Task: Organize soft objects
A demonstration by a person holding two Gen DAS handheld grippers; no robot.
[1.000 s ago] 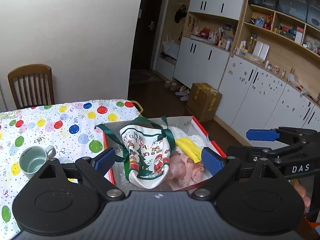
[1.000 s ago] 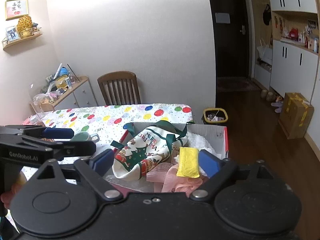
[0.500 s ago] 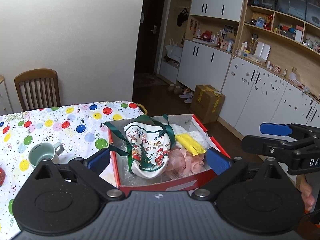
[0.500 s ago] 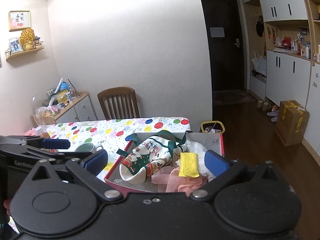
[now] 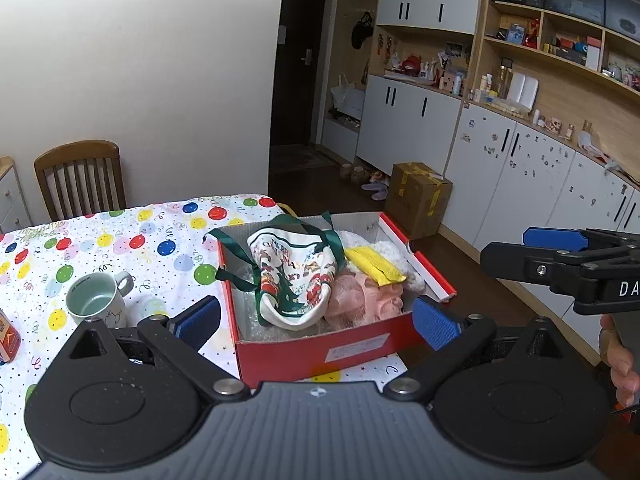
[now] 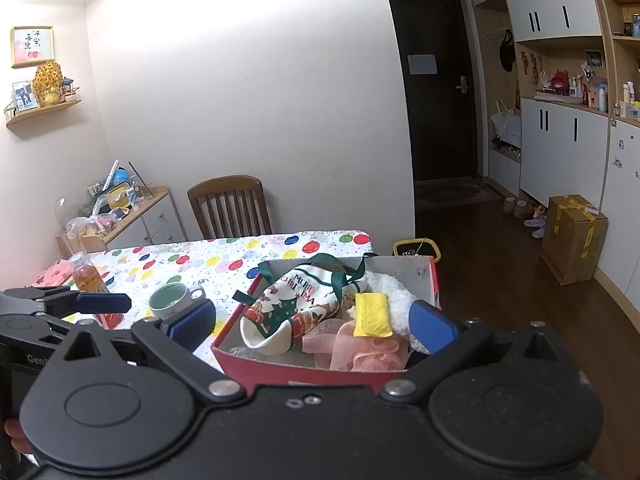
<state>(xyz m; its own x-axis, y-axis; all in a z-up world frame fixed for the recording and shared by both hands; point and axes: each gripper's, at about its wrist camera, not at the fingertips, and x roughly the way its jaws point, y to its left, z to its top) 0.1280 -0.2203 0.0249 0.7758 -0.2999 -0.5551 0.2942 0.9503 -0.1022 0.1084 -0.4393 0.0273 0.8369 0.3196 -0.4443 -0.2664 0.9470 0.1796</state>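
Only the right wrist view shows a bottle (image 6: 86, 276) left of the box (image 5: 320, 350) — soft items inside it, on a balloon-print table (image 5: 160, 240). Both grippers (image 5: 316, 318) (image 6: 312, 322) gape empty, having just widened.

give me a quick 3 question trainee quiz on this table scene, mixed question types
1. True or false: the yellow cloth lies inside the red box.
2. Which item stands outside the box? A) Christmas bag B) mug C) pink mesh pouf
3. Fill in: the left claw and right claw are both ____, holding nothing.

Key: 1 true; 2 B; 3 open
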